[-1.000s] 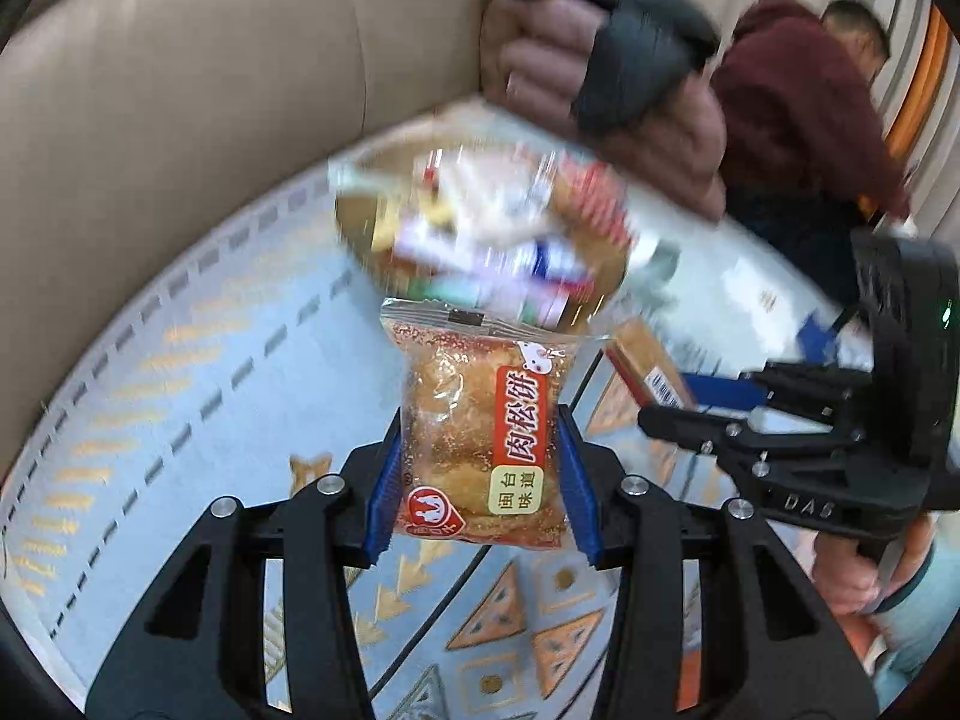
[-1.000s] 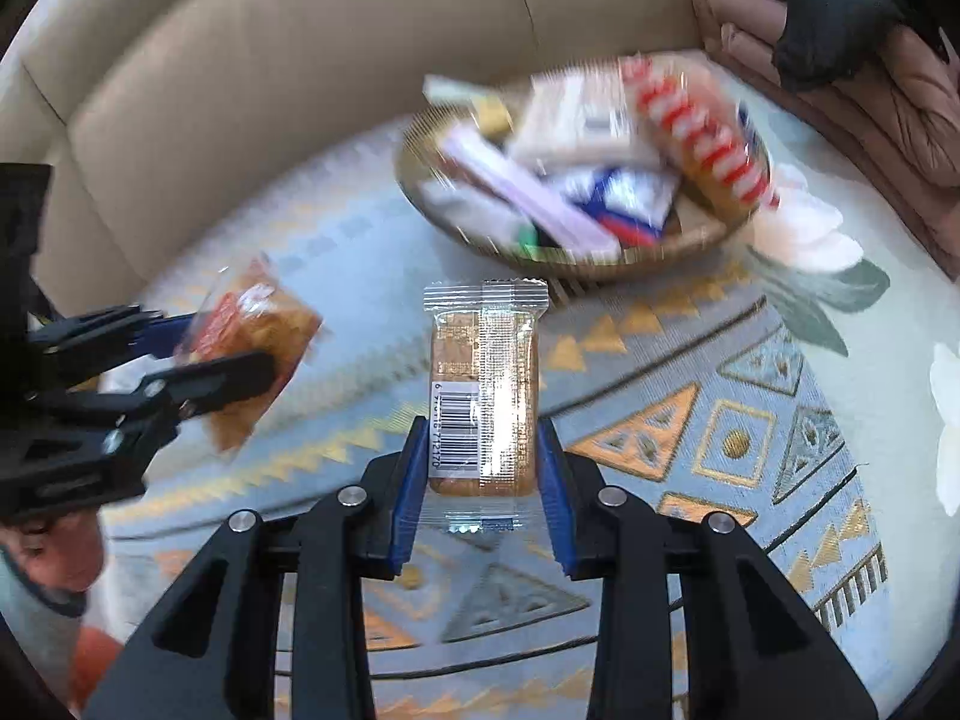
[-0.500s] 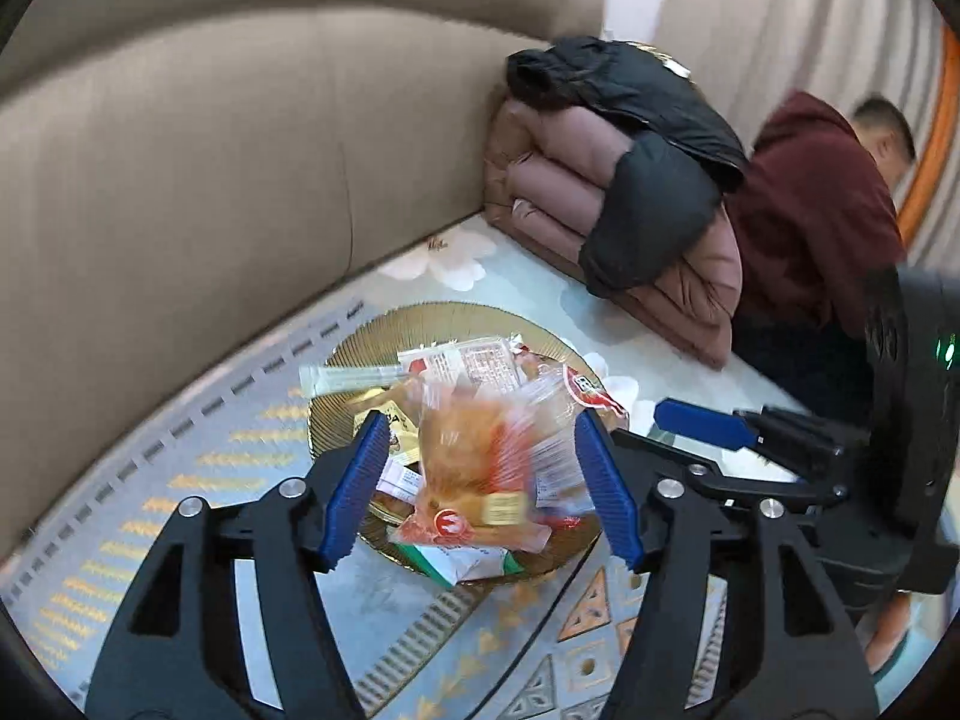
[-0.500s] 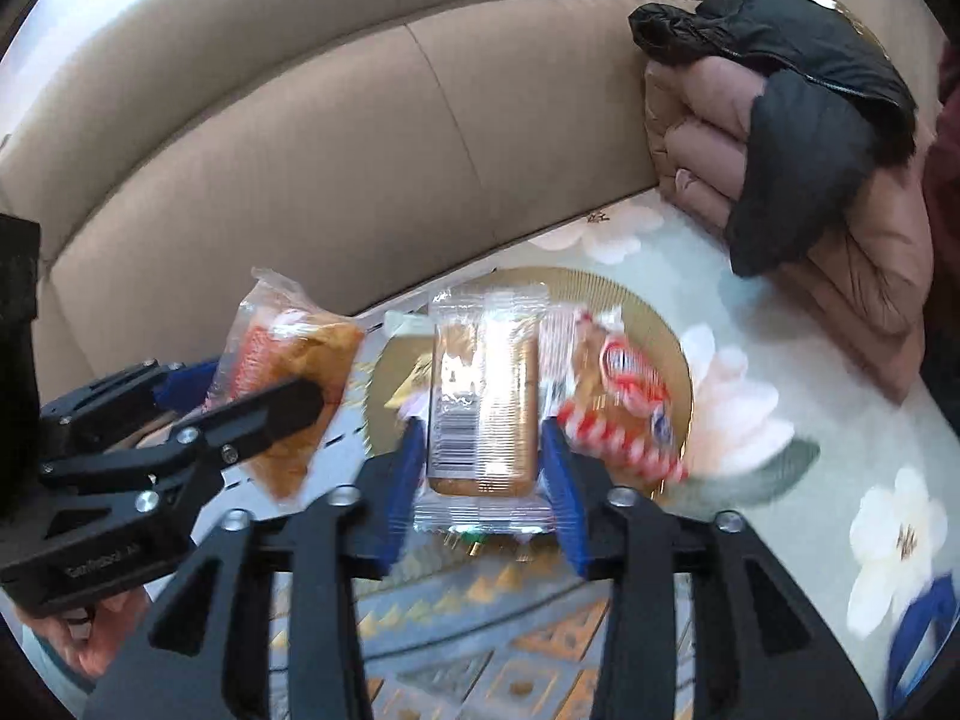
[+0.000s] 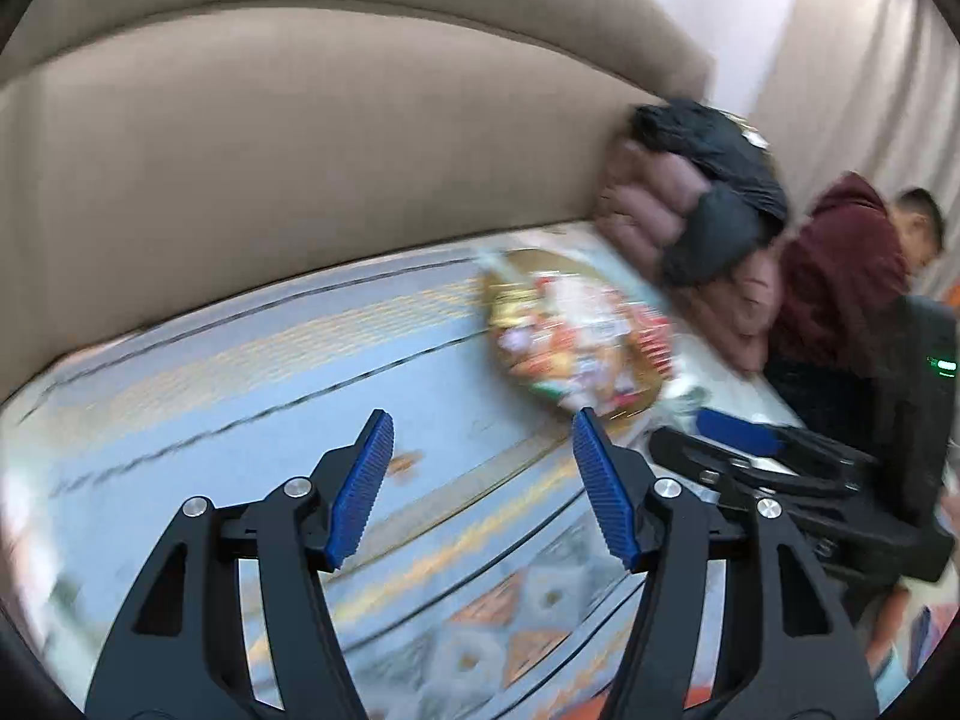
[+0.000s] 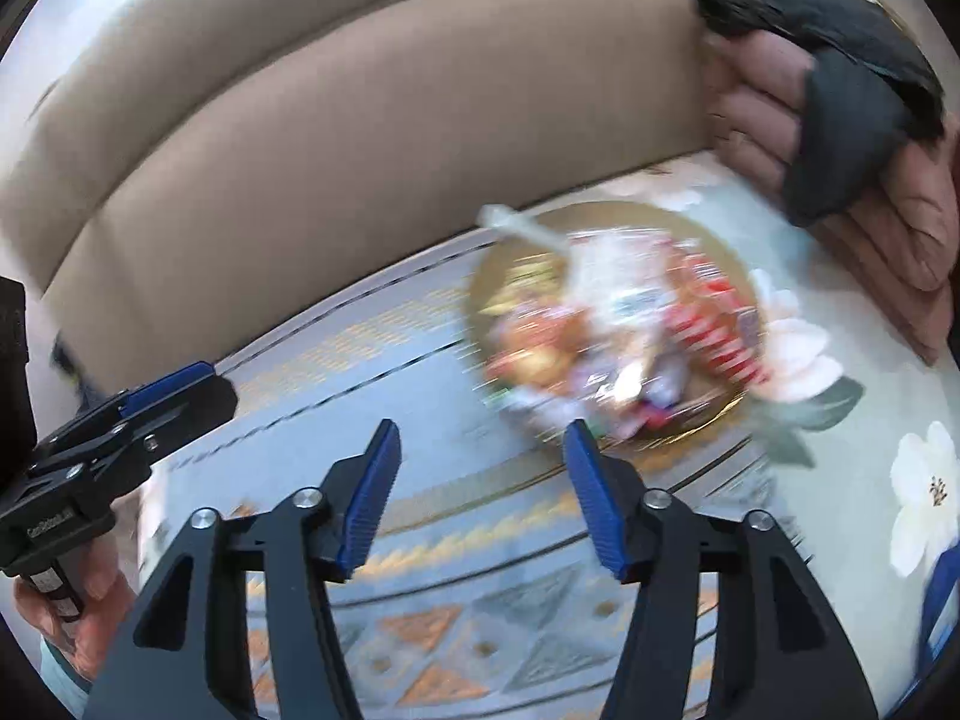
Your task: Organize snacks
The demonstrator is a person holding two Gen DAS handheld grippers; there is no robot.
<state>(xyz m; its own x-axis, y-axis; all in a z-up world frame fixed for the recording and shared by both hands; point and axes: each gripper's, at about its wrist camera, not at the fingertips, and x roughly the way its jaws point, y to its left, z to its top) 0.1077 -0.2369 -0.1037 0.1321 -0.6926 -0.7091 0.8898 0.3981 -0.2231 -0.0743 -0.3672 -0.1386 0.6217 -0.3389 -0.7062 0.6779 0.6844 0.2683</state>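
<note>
**Both grippers standing empty short of the snack plate**

Left wrist view, left to right. A beige sofa back (image 5: 312,138) is filling the 9 to 12 o'clock part of the frame. The left gripper (image 5: 483,483) is holding its jaws spread wide, blue pads (image 5: 360,492) facing each other, with nothing between them. A patterned blue and orange cloth (image 5: 198,408) is lying beneath it. At about 1 o'clock from the gripper's gap, the gold plate (image 5: 645,405) is sitting on the cloth, piled with the snacks (image 5: 576,336); motion blur is hiding individual packets. Folded jackets (image 5: 708,204), pink under black, are resting at 2 o'clock against the sofa. A seated person in a maroon hoodie (image 5: 840,264) is showing at 3 o'clock. The right gripper (image 5: 744,450) is reaching in at 4 o'clock, near the plate's edge.

Right wrist view, left to right. The left gripper (image 6: 174,396) is entering at 9 o'clock, a hand around its grip. The right gripper (image 6: 480,492) is likewise standing agape and carrying nothing. The plate (image 6: 498,276) and snacks (image 6: 630,336) are lying at 1 o'clock, just beyond the right fingertip, blurred. White flower prints are showing on the cloth (image 6: 870,420) at 3 o'clock.
</note>
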